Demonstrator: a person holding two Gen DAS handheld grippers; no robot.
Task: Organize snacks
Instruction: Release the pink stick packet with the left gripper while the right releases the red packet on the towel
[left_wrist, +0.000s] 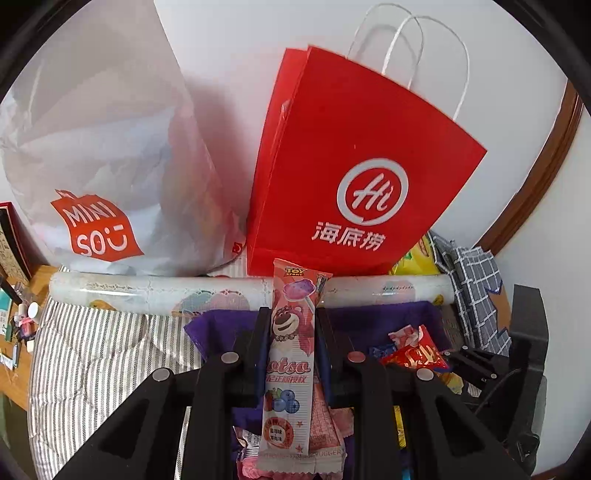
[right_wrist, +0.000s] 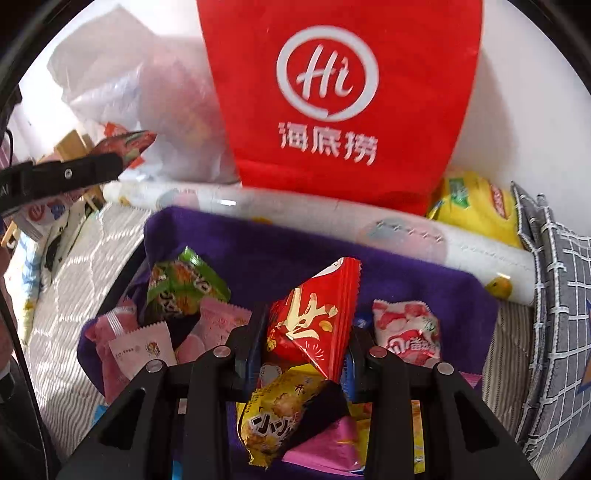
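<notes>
1. Now two tongs are at work: the left tongs (left_wrist: 291, 325) pinch one pink Lotso snack stick (left_wrist: 290, 354), upright at 6 o'clock.
2. One red snack packet (right_wrist: 314, 321) is clamped in the right tongs (right_wrist: 306, 332), above a purple cloth (right_wrist: 258, 251) strewn with snacks.
3. At 12 o'clock stands one red paper bag (left_wrist: 354, 166); one white Miniso bag (left_wrist: 110, 166) sits at 10.

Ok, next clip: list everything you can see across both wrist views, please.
red paper bag: one, red with white logo, standing against the wall
white plastic bag: one, white, left of the red bag
wrapped roll: one, pale printed, lying before both bags
purple cloth: one, purple, under the snack pile
green packet: one, green, pile's left
yellow packet: one, yellow, pile's front
pink bear packet: one, pink, in left gripper
red packet: one, red, in right gripper
</notes>
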